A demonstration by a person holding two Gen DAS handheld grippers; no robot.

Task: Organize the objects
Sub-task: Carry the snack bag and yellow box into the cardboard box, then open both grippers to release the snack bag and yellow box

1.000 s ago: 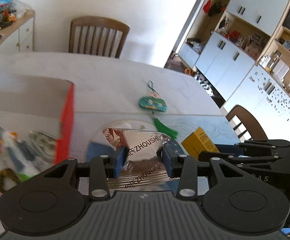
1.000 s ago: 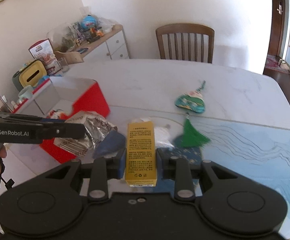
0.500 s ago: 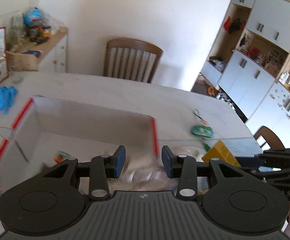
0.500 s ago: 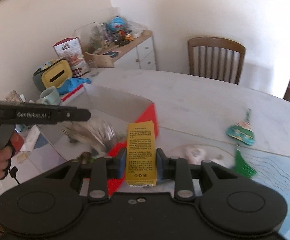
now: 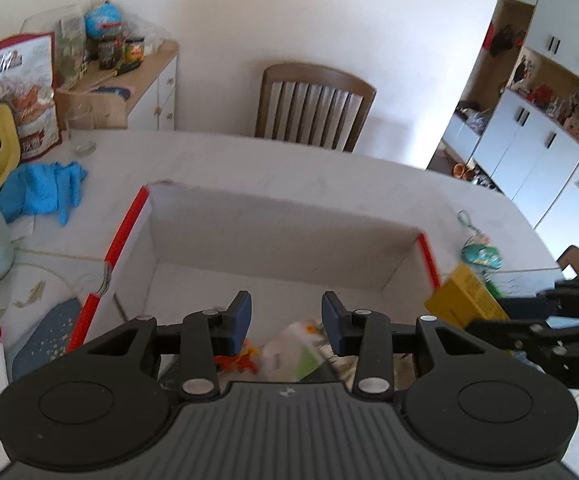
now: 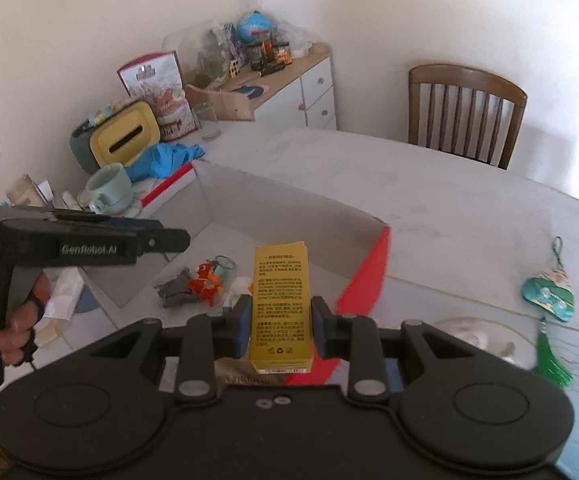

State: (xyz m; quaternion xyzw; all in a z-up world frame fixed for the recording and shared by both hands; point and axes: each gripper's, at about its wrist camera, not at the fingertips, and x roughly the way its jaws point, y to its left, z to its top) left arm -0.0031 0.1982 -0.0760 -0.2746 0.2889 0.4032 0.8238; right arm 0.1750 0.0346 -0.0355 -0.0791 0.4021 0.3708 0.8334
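Claw of the right hand (image 6: 277,328) gripped an upright yellow carton (image 6: 280,308) between its pads, above the near red edge of an open box (image 6: 363,280). Left claw (image 5: 286,318) stood empty with a narrow gap over the box interior, where small toys (image 6: 205,278) lay. A green tasselled charm (image 6: 548,294) rested on the bench (image 6: 429,184) beside the box.

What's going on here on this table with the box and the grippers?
A person is tidying small things into a red and white box with a gripper in each hand. The right gripper is shut on a yellow carton, held over the box's near corner. The left gripper hangs over the box with nothing between its pads. An orange toy lies inside. A tasselled charm waits on the table.
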